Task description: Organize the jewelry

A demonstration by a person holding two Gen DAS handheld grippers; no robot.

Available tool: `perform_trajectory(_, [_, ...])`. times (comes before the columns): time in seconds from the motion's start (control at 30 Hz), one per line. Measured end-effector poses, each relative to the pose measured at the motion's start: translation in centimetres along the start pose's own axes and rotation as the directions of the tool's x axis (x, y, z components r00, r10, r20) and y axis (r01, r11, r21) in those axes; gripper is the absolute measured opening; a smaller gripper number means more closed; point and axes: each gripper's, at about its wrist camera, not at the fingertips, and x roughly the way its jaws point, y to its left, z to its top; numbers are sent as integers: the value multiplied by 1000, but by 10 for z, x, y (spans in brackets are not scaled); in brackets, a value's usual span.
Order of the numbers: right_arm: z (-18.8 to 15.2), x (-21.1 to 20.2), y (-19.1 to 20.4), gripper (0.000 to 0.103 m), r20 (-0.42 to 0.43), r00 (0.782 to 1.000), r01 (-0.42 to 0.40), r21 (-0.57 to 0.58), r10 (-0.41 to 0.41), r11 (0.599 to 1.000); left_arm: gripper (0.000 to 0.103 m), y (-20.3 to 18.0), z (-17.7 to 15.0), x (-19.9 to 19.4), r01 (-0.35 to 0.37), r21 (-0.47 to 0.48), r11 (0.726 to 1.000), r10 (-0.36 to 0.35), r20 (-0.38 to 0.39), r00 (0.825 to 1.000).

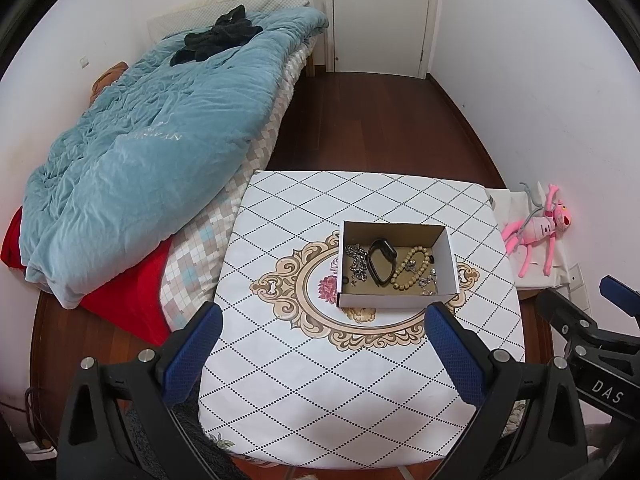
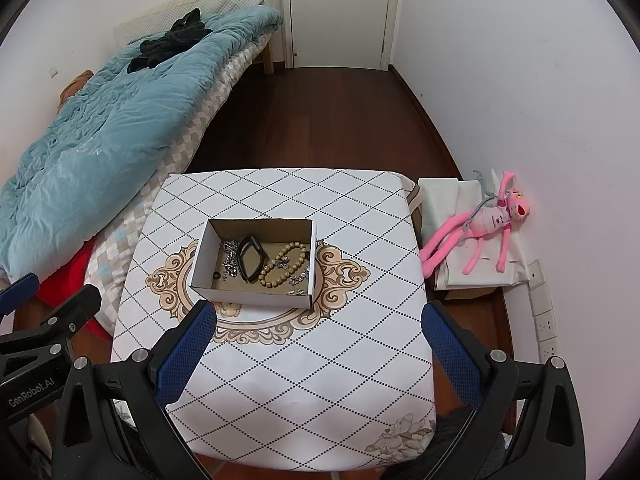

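Note:
A white cardboard box (image 1: pixel 384 301) (image 2: pixel 250 295) sits on the patterned table (image 1: pixel 320 392) (image 2: pixel 304 380). Inside lie a black band (image 1: pixel 382 260) (image 2: pixel 251 258), a tan bead bracelet (image 1: pixel 412 268) (image 2: pixel 283 264), silver chain pieces (image 1: pixel 357 260) (image 2: pixel 229 258) and small silver pieces at the right (image 1: pixel 428 282) (image 2: pixel 298 280). My left gripper (image 1: pixel 322 316) is open and empty, above the table's near side, short of the box. My right gripper (image 2: pixel 318 314) is open and empty, also short of the box. Each gripper shows at the edge of the other's view.
A bed with a blue quilt (image 1: pixel 140 152) (image 2: pixel 88 128) stands left of the table. A pink plush toy (image 1: pixel 540 228) (image 2: pixel 488 220) lies on white cloth at the right wall. A closed door (image 1: pixel 380 12) (image 2: pixel 340 8) is at the far end of the wooden floor.

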Motion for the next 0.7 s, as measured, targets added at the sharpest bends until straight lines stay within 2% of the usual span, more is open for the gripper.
perform_trajectory(0.7, [1,0,-2,103,-2,1000,-3,0,3,1000,103,2,1,-2,-5,2,1000,5,3,1000])
